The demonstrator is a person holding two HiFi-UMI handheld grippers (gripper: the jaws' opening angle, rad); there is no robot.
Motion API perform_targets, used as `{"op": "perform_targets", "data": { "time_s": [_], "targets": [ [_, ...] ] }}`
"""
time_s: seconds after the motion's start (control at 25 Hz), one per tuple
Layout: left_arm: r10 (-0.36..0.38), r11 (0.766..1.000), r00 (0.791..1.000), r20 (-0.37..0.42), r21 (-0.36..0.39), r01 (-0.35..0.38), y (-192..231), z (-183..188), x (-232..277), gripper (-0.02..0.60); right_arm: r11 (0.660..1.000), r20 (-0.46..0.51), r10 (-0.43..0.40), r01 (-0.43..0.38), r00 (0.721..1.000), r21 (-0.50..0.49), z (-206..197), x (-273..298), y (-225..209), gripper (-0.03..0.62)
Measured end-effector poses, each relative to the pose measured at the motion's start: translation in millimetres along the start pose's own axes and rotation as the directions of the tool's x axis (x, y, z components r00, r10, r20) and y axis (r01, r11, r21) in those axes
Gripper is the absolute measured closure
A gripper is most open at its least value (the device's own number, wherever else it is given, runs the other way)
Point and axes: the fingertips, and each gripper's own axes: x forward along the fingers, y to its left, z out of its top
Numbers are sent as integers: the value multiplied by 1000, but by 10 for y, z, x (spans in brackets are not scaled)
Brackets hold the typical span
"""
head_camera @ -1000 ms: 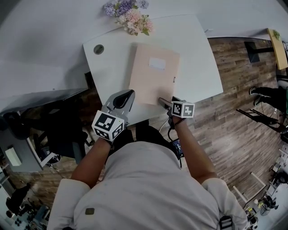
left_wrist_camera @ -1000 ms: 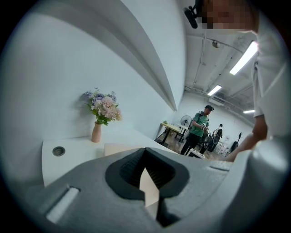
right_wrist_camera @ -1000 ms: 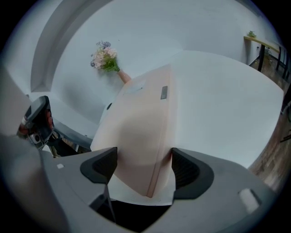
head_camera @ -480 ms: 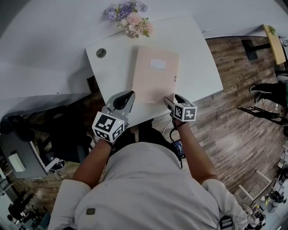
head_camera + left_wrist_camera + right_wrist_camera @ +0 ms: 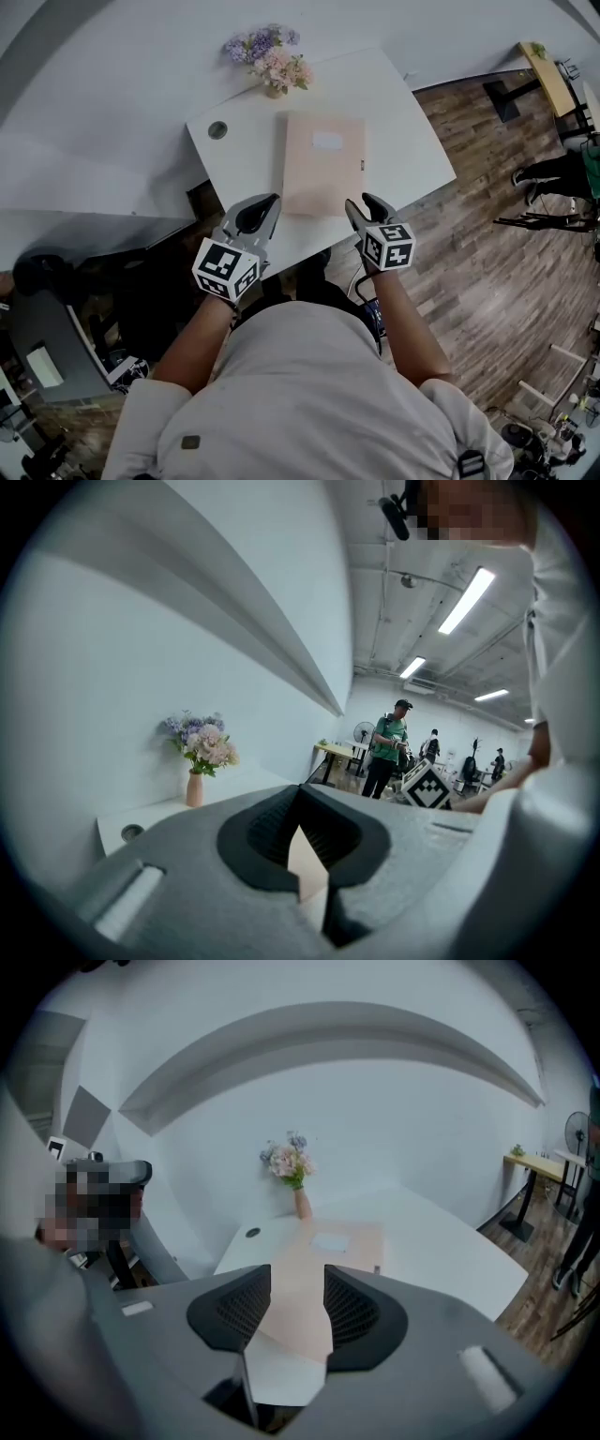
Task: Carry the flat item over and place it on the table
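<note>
The claw hangs with its jaws apart and closing, nothing between them. Just ahead, seen through the gap, a pink folder lies flat on the white worktop. Beyond it stands a vase of flowers.

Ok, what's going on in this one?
A person holds a gripper in each hand. The flat pink folder lies on the white table, in front of a vase of flowers, and neither gripper touches it. Both hover at the table's near edge: the left gripper is shut and empty, and the right gripper is closing on nothing.
</note>
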Motion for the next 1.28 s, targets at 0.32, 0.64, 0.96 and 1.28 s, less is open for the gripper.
{"op": "perform_targets", "data": {
  "time_s": [0.32,0.64,0.96,1.28],
  "targets": [
    [-48,997,996,77,56,44,-139,378,-429,581,995,231,10,12,973,-96,622,-566,639,469],
    [-96,990,987,130,111,82,-313,610,-808,581,980,402,13,67,916,-185,1024,-1113,1190,561],
    [-128,984,977,172,144,103,-425,757,-1141,581,975,463,13,92,886,-204,1119,-1434,1571,585],
    [-170,978,972,164,147,147,-521,739,-1434,581,974,461,-3,107,887,-199,953,-1697,1933,585]
  ]
}}
